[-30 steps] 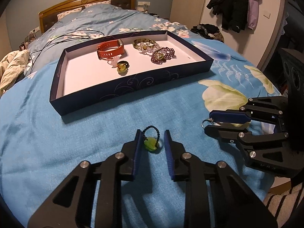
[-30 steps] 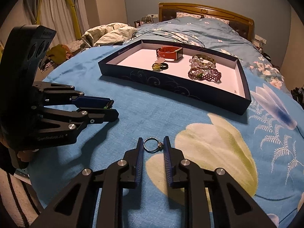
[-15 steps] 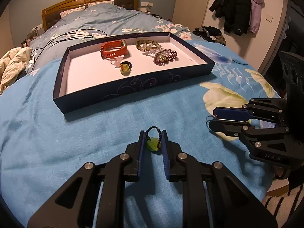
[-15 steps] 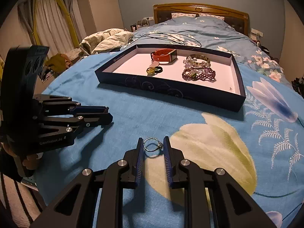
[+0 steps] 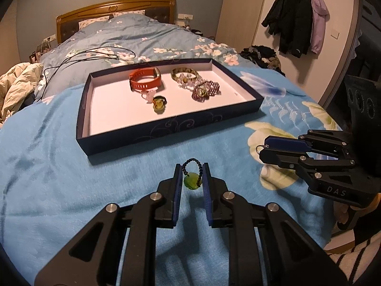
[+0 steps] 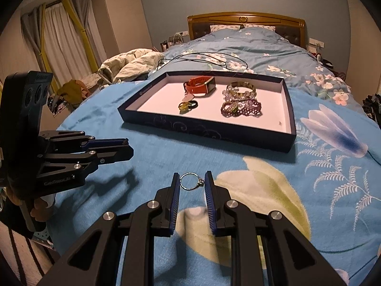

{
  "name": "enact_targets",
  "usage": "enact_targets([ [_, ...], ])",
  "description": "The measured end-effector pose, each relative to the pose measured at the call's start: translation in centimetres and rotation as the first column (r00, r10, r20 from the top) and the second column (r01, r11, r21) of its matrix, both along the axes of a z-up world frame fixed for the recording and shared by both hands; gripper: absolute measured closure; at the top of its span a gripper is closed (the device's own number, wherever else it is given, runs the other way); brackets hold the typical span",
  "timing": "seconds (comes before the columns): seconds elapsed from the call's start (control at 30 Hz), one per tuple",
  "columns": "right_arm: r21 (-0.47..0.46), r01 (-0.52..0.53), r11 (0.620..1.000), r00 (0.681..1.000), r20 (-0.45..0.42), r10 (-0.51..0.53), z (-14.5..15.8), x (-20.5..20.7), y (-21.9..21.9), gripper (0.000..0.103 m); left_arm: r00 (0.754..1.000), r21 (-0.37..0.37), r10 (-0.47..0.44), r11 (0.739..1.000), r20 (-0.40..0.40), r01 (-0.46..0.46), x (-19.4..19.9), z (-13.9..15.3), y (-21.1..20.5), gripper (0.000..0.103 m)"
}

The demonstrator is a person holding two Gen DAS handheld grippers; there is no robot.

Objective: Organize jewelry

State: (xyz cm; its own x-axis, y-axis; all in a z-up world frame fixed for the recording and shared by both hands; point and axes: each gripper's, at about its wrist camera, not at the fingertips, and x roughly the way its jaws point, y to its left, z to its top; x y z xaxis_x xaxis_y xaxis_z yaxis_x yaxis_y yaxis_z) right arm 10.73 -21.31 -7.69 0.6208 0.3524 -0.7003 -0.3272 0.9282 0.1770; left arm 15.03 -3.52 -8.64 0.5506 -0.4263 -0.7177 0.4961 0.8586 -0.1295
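My left gripper (image 5: 192, 169) is shut on a black beaded ring with a green stone (image 5: 192, 181) and holds it above the blue blanket, in front of the dark blue tray (image 5: 166, 131). My right gripper (image 6: 192, 178) is shut on a silver ring (image 6: 190, 181), also lifted off the blanket; it shows at the right of the left wrist view (image 5: 264, 149). The tray (image 6: 209, 132) holds an orange watch band (image 5: 145, 78), a green and black ring (image 5: 159, 102), a gold bangle (image 5: 184, 72) and a purple beaded bracelet (image 5: 205, 90).
The tray lies on a bed with a blue flowered blanket (image 5: 59, 178). A black cord (image 5: 83, 56) lies beyond the tray. A crumpled cream quilt (image 6: 133, 63) sits at the far left. Coats (image 5: 295, 19) hang on the wall at right.
My left gripper closed on the beaded ring and lifted it. My right gripper rose with the silver ring. Both moved up and toward the tray.
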Motion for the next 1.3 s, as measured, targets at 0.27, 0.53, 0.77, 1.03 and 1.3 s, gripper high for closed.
enact_targets([
  [0.27, 0.018, 0.016, 1.000, 0.999, 0.046, -0.017, 1.5, 0.2, -0.5, 0.084, 0.999, -0.031, 0.018, 0.999, 0.036, -0.017, 0.1, 1.4, 0.3, 0.086],
  [0.53, 0.027, 0.031, 0.999, 0.997, 0.073, -0.033, 2.2, 0.8, -0.9, 0.084, 0.997, -0.051, 0.034, 0.998, 0.066, -0.031, 0.5, 2.5, 0.4, 0.086],
  [0.77, 0.033, 0.044, 0.998, 0.994, 0.103, -0.047, 3.0, 1.6, -1.3, 0.084, 0.995, -0.065, 0.049, 0.997, 0.085, -0.043, 1.2, 3.3, 0.3, 0.086],
  [1.03, 0.042, 0.043, 0.998, 0.990, 0.129, -0.049, 3.6, 2.5, -1.3, 0.084, 0.992, -0.078, 0.064, 0.995, 0.105, -0.056, 2.1, 4.0, 0.2, 0.086],
  [1.3, 0.043, 0.044, 0.998, 0.987, 0.153, -0.050, 4.3, 3.5, -1.2, 0.084, 0.991, -0.081, 0.069, 0.995, 0.116, -0.060, 3.2, 4.4, -0.2, 0.086],
])
